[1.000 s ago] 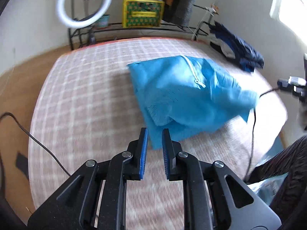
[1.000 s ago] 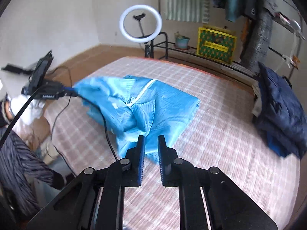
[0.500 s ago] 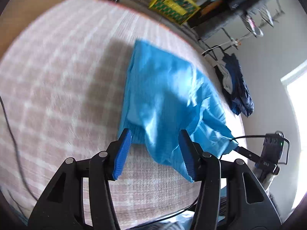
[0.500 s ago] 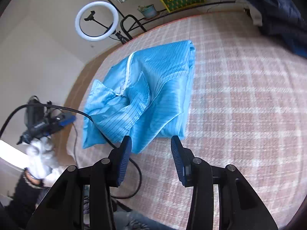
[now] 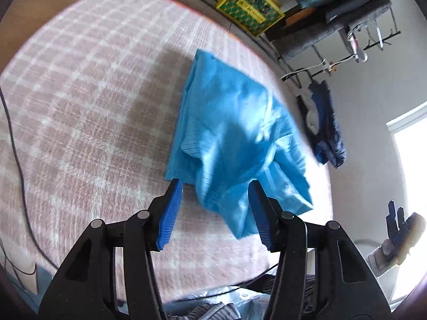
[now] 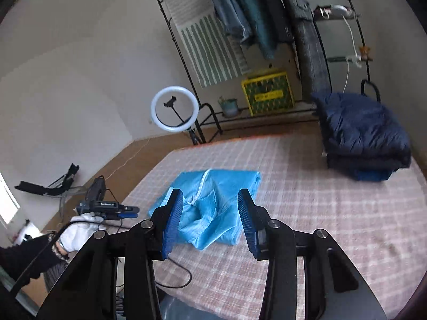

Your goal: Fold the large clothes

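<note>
A bright blue zip-front garment (image 5: 234,122) lies rumpled and partly folded on the checked bed (image 5: 80,93). My left gripper (image 5: 215,186) hovers open just above the garment's near edge, its blue pads apart and nothing pressed between them. In the right wrist view the same garment (image 6: 232,181) lies further off, near the bed's left edge. My right gripper (image 6: 210,194) is held up above the bed, open and empty. A white-gloved hand (image 6: 77,232) holds the left tool at the left edge.
A stack of dark blue folded clothes (image 6: 360,133) sits at the bed's far right corner. Behind the bed stand a clothes rack (image 6: 253,13), a yellow crate (image 6: 268,93) and a ring light (image 6: 174,109). A black cable (image 6: 176,277) trails over the near edge.
Both grippers' jaws have gone from nearly shut to wide apart. The left gripper rolled and tipped down over the garment. The right gripper rose and drew back, so more of the room shows.
</note>
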A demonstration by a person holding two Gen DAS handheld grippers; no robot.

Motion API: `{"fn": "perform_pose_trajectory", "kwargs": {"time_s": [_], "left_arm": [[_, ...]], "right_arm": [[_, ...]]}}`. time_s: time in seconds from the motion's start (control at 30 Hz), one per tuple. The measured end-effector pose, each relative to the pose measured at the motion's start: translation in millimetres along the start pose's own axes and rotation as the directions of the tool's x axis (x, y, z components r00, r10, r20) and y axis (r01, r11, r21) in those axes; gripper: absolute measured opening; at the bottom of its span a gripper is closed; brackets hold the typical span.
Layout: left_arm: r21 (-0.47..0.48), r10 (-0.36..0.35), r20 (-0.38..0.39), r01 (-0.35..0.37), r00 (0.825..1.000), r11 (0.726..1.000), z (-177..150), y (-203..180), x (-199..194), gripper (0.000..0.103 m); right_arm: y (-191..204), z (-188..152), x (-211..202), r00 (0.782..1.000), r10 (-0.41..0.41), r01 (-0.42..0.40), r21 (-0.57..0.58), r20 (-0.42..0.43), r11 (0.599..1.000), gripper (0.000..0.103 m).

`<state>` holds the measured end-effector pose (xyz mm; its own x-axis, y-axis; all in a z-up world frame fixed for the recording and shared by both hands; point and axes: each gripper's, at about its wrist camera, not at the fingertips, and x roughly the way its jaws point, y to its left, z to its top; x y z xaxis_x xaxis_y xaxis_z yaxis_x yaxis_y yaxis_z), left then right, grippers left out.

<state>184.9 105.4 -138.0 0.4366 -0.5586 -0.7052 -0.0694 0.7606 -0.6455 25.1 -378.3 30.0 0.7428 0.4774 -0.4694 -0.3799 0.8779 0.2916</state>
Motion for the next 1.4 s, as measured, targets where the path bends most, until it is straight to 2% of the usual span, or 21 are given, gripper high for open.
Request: {"fn": "perform_pose_trajectory", "kwargs": {"time_s": [0.13, 0.33, 0.43, 0.6, 0.7, 0.87, 0.93, 1.03, 1.17, 1.4], "left_arm": [[0.046, -0.017, 0.041, 0.015, 0.999, 0.999, -14.2, -28.9, -48.3, 0.052], [0.2, 0.032, 0.12, -0.056, 0.992, 0.978, -35.7, -96.7, -137.1, 0.052], [0.245, 0.035, 0.136, -0.068, 0.99, 0.967, -42.3, -115.7, -149.5, 0.052], [0.261, 0.065, 0.122, -0.095, 0.99, 0.961, -49.8, -111.2, -101.3, 0.052], [0.247, 0.096, 0.06, -0.108, 0.994, 0.963, -54.8, -99.0, -50.0, 0.052], [0.308, 0.221, 0.036, -0.221, 0.975, 0.925, -60.9, -91.6, 25.7, 0.052], [0.328, 0.262, 0.038, -0.26, 0.964, 0.908, -61.5, -89.5, 46.5, 0.052], [0.362, 0.314, 0.072, -0.319, 0.947, 0.876, -62.0, -88.0, 64.4, 0.052], [0.382, 0.345, 0.079, -0.348, 0.935, 0.856, -60.1, -83.4, 79.8, 0.052], [0.418, 0.364, 0.105, -0.374, 0.925, 0.828, -59.2, -84.2, 90.3, 0.052]], "right_arm": [[18.1, 12.0, -25.9, 0.999, -0.046, 0.047, -0.086, 0.018, 0.995, 0.041], [52.1, 16.4, -49.3, 0.993, -0.112, 0.116, -0.228, 0.028, 0.967, 0.041], [56.0, 10.6, -40.4, 0.991, -0.134, 0.133, -0.227, 0.011, 0.965, 0.041], [50.5, -18.0, 21.5, 0.986, -0.125, 0.103, -0.188, -0.111, 0.977, 0.041], [46.4, -36.7, 73.2, 0.97, -0.112, 0.076, -0.17, -0.216, 0.983, 0.041], [54.5, -64.5, 144.1, 0.94, -0.108, 0.039, -0.212, -0.325, 0.976, 0.041], [60.1, -73.2, 170.0, 0.926, -0.139, 0.051, -0.25, -0.35, 0.967, 0.041], [72.0, -80.7, 192.1, 0.915, -0.203, 0.077, -0.342, -0.35, 0.937, 0.041], [78.6, -85.5, 213.2, 0.903, -0.232, 0.073, -0.403, -0.361, 0.912, 0.041], [72.2, -87.2, 244.3, 0.884, -0.249, 0.084, -0.389, -0.396, 0.917, 0.041]]}}
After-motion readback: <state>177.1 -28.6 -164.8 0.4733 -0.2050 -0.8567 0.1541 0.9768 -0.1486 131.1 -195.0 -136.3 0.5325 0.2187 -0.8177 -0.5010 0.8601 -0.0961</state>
